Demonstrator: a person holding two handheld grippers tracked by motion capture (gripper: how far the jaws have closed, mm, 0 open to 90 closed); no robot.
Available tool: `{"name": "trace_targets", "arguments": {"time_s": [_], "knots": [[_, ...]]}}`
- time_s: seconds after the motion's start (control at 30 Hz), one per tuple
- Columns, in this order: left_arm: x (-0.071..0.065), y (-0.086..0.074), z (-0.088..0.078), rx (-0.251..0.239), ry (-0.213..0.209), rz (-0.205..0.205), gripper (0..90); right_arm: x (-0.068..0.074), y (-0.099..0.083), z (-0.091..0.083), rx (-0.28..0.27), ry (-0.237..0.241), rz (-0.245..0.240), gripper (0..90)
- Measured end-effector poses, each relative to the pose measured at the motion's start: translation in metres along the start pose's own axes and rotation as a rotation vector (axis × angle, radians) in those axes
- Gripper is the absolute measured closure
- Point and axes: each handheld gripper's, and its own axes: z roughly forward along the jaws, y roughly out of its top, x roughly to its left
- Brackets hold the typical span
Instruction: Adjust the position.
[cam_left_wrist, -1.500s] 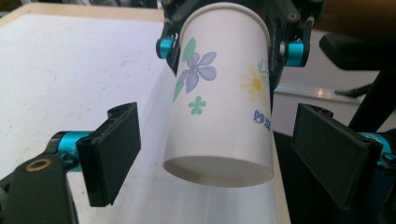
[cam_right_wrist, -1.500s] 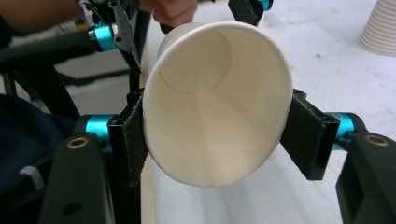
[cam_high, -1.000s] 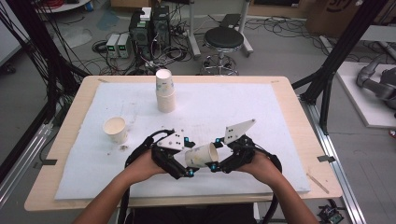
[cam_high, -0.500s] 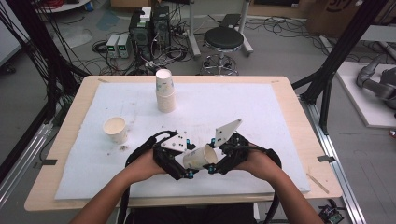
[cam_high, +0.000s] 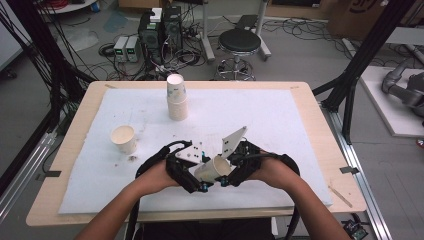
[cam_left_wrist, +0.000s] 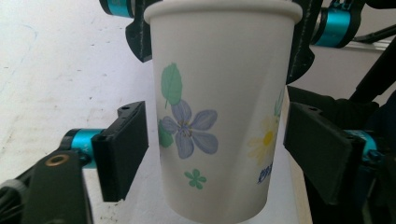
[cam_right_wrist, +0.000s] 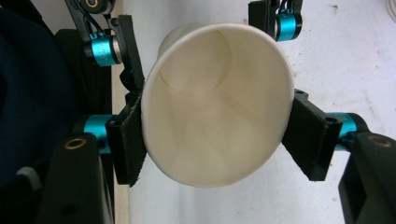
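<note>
High view first: near the front edge of the white mat (cam_high: 300, 125), two hands meet around a flowered paper cup (cam_high: 214, 168) held tipped over above the mat. The left gripper (cam_high: 196, 181) comes in from the left, the right gripper (cam_high: 226, 176) from the right, each with a grey three-cornered plate on top.

From the right gripper view, the right gripper (cam_right_wrist: 212, 140) has its two black jaws pressed against the cup (cam_right_wrist: 215, 107) just below the rim, one on each side, and the mouth looks slightly squeezed out of round. The cup's inside is bare.

From the left gripper view, the left gripper (cam_left_wrist: 217, 149) has its jaws spread wide on either side of the cup (cam_left_wrist: 219, 112). A gap shows at the right jaw; at the left jaw the gap is thin, and it probably clears the paper, though the angle is poor. The cup shows a blue flower, a green leaf and a yellow flower.

Farther back on the mat stands a stack of paper cups (cam_high: 176, 97), and well to the left a single open paper cup (cam_high: 123, 139) stands upright. A black stool (cam_high: 240, 42) sits on the floor beyond the wooden table (cam_high: 310, 105).
</note>
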Motion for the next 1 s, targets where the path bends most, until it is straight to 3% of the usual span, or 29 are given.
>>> {"name": "trace_targets", "arguments": {"time_s": [0.47, 0.67, 0.7, 0.87, 1.0], "knots": [[0.0016, 0.0021, 0.0045, 0.013, -0.020, -0.003, 34.6, 0.0001, 0.0030, 0.0046, 0.027, 0.005, -0.029, 30.9], [0.0008, 0.0018, 0.0078, 0.026, -0.038, -0.021, 35.2, 0.0022, 0.0052, 0.0056, 0.051, 0.014, -0.024, 31.1], [0.0007, 0.0015, 0.0086, 0.022, -0.038, -0.022, 35.3, 0.0011, 0.0057, 0.0059, 0.043, 0.010, -0.040, 31.1], [0.0010, -0.0004, 0.0086, -0.003, -0.038, -0.021, 36.1, 0.0022, 0.0052, 0.0046, 0.050, 0.015, -0.021, 31.3], [0.0012, -0.0008, 0.0059, -0.020, -0.026, -0.018, 36.0, 0.0012, 0.0036, 0.0013, 0.011, 0.010, -0.014, 26.1]]}}
